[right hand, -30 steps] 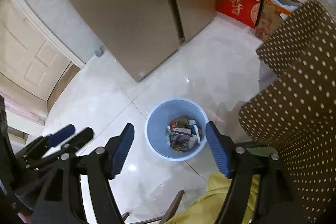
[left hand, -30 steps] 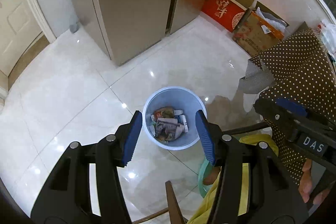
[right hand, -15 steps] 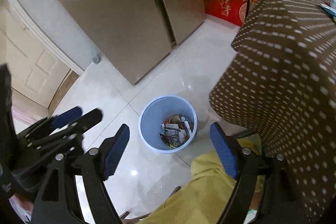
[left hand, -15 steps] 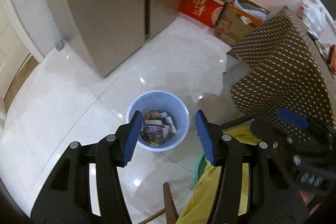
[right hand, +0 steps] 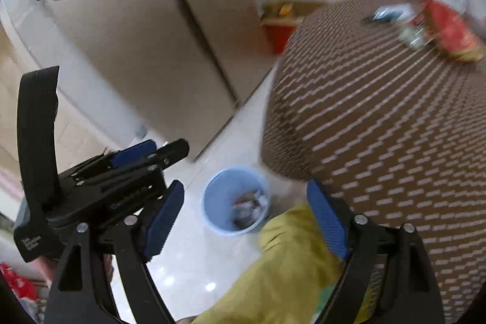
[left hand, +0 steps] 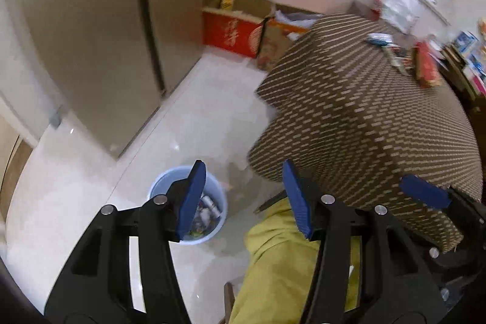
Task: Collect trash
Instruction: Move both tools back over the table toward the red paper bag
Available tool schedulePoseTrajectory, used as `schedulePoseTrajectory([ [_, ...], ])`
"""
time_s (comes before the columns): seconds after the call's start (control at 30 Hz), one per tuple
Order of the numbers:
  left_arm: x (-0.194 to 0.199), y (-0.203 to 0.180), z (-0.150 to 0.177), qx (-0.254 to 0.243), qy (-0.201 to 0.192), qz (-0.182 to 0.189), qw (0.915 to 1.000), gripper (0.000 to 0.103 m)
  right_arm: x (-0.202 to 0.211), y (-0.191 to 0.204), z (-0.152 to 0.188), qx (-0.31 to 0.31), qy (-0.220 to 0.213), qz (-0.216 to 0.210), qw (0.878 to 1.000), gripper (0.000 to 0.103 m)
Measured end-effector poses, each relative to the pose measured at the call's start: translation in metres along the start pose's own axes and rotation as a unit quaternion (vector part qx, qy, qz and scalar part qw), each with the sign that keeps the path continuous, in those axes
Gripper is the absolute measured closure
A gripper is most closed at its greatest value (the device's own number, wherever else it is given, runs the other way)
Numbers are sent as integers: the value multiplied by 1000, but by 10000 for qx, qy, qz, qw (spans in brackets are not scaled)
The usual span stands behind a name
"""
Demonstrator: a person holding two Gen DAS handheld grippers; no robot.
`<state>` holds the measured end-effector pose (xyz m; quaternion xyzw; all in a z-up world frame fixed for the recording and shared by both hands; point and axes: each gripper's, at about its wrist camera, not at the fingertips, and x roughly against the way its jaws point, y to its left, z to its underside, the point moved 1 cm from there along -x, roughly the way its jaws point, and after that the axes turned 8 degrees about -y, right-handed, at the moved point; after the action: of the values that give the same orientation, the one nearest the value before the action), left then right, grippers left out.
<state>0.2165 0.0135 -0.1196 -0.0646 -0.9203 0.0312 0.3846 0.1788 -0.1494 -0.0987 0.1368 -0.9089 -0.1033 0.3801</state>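
A light blue bin (left hand: 217, 220) holding wrappers stands on the floor; in the right wrist view the bin (right hand: 218, 211) lies beyond my fingers. My left gripper (left hand: 243, 169) is open and empty, its left pad crossing the bin. My right gripper (right hand: 246, 190) is also empty, and its jaws are opening wider. Each gripper shows in the other's view: right gripper (left hand: 423, 195), left gripper (right hand: 164, 149). On the brown dotted tablecloth (left hand: 364, 126) lie a red packet (left hand: 425, 69) and a blue wrapper (left hand: 378, 40); the right wrist view blurs the red packet (right hand: 449, 29).
A yellow cloth (left hand: 279, 263) drapes a chair just below both grippers. A tall beige fridge (left hand: 91, 35) stands at the left, with a red box (left hand: 231, 32) and cardboard boxes against the far wall. A white plastic bag (left hand: 398, 5) sits beyond the table.
Both grippers have lifted and swung right, away from the bin and toward the table. The tabletop with its litter has come into view. The right jaws have spread wider.
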Motion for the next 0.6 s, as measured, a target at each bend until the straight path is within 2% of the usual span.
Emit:
schedulePoseTrajectory([
  [0.1, 8, -23, -9, -188, -132, 197, 9995, 50, 21, -18, -8, -109, -251, 145, 9995, 20],
  [0.33, 6, -76, -29, -566, -253, 747, 9953, 50, 57, -76, -26, -449, -727, 817, 9930, 19],
  [0.6, -20, -134, -45, -891, -146, 1224, 9884, 45, 64, -136, -37, -706, -879, 1594, 9808, 18],
])
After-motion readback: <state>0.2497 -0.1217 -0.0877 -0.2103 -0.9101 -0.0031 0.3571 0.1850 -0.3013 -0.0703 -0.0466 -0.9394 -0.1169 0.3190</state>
